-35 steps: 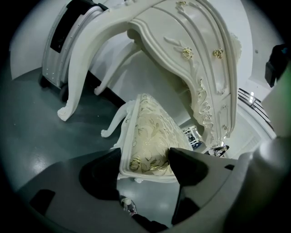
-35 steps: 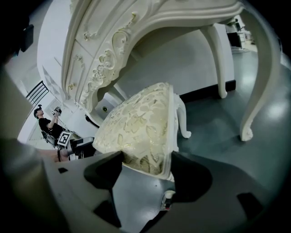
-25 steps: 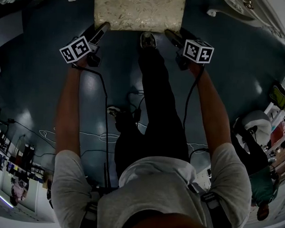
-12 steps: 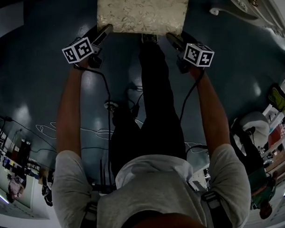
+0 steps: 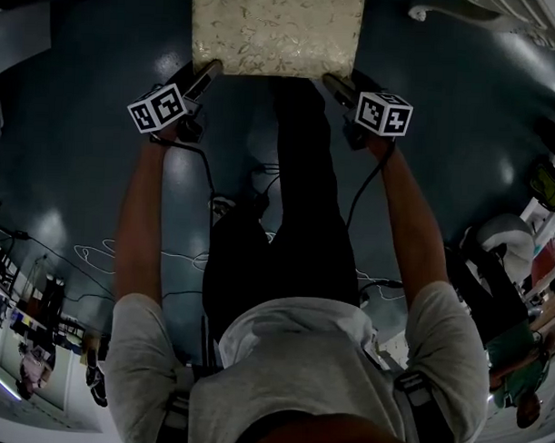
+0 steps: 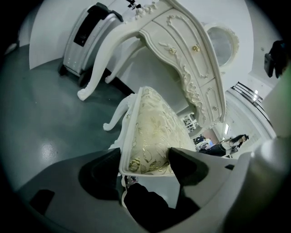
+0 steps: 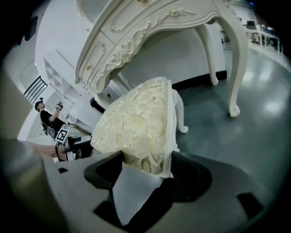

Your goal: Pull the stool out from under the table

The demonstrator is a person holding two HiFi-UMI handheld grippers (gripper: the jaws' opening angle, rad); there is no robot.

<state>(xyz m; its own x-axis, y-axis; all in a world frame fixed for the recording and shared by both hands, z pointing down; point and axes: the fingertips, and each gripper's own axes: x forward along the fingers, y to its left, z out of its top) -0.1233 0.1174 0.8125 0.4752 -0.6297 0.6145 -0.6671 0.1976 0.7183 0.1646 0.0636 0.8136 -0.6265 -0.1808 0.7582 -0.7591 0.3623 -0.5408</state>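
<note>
Left gripper [image 5: 208, 70] is clamped on the near left corner of the stool [image 5: 277, 30]. In the left gripper view one jaw presses the white frame edge and the other bears on the gold-patterned cushion. Right gripper [image 5: 330, 80] is clamped on the near right corner in the same way. In the right gripper view the corner fills the gap between the jaws, with both pads against it. The jaws of each gripper stand wide, held apart by the corner they pinch.

In the head view the stool sits at the top centre of the frame, on the dark floor [image 5: 79, 164]. Its near edge spans the space between the two grippers, and its far end is cut off by the frame's top edge. Both of the person's arms reach forward toward it, and one dark trouser leg [image 5: 301, 199] runs up the frame's centre to the near edge.

In both gripper views the carved white table [image 6: 182, 54] rises behind and above the stool. How far the seat lies under the top cannot be told. A pale suitcase [image 6: 88, 34] stands in the upper left of the left gripper view, beyond the table's leg.
</note>
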